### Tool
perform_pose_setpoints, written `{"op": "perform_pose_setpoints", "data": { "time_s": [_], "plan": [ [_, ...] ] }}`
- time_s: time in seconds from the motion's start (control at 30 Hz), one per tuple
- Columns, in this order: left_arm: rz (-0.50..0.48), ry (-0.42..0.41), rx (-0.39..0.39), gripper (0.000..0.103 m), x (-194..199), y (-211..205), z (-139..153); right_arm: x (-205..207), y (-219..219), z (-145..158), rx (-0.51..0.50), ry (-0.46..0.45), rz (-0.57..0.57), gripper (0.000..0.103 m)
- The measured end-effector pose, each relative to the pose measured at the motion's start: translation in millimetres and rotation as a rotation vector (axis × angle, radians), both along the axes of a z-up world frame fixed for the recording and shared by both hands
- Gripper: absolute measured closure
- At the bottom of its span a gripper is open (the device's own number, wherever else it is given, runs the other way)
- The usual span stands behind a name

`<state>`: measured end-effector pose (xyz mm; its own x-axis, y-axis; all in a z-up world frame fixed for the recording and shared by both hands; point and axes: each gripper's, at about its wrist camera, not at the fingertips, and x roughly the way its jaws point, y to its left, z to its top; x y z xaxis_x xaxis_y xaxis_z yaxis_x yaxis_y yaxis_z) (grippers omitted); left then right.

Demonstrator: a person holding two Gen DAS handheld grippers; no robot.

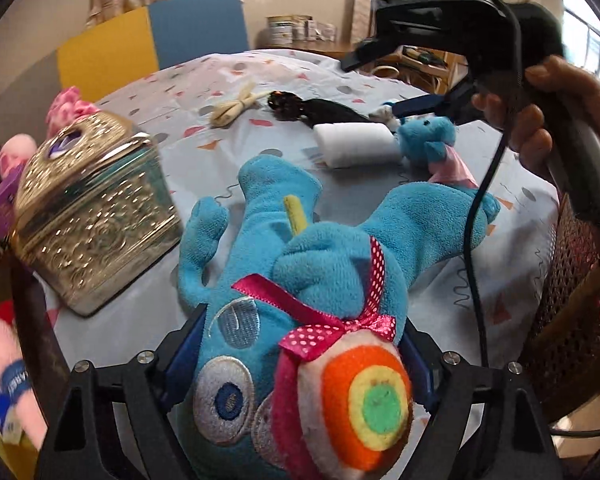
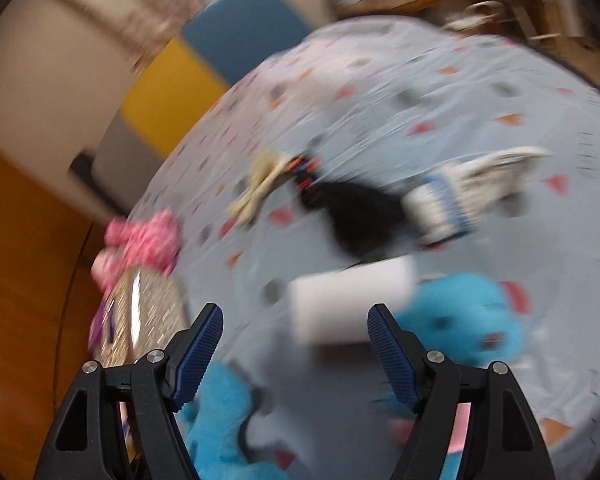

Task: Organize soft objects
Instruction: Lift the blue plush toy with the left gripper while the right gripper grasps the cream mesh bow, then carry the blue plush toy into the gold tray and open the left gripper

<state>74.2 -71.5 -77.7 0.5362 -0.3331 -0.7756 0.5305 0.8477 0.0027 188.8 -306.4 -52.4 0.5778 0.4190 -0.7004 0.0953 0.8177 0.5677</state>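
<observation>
The left gripper has the head of a large blue plush toy between its blue fingers; the fingers sit against both sides of the head and grip it. The toy carries a pink dotted ribbon and a round rainbow-coloured patch near its face, and its body extends away from the camera across the patterned bench cloth. To the left of the toy stands a gold embossed box, just beside it. Further out lies a white roll, touching a small blue plush on its right. Beyond these lie a black fabric item and a beige knotted cloth, near each other. At upper right, a hand holds the right gripper above the bench. In the blurred right wrist view, its fingers stand wide with nothing between them, above the white roll and blue plush material.
</observation>
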Motion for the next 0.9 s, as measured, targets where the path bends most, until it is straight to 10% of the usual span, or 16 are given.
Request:
{"op": "perform_pose_setpoints", "data": {
  "time_s": [0.2,0.53,0.67,0.73,0.77,0.9],
  "plan": [
    [0.013,-0.037,-0.005,0.018,-5.3,5.0,-2.8,60.7,37.8,-3.9,0.128,0.071,0.117,0.027],
    [0.037,-0.037,-0.063,0.018,-2.3,13.9,-5.7,178.7,64.5,-44.2,0.14,0.148,-0.036,0.027],
    [0.035,-0.033,-0.091,0.018,-2.4,20.1,-7.3,206.6,62.4,-57.6,0.124,0.156,-0.108,0.04],
    [0.037,-0.029,-0.097,0.017,-2.3,23.3,-7.5,216.6,65.0,-64.0,0.104,0.166,-0.105,0.054],
    [0.036,-0.03,-0.099,0.017,-2.4,24.2,-7.8,218.5,67.0,-63.8,0.063,0.168,-0.097,0.077],
    [0.039,-0.037,-0.095,0.017,-3.8,25.5,-7.8,203.3,72.1,-43.6,-0.015,0.104,-0.026,0.086]
  ]
}}
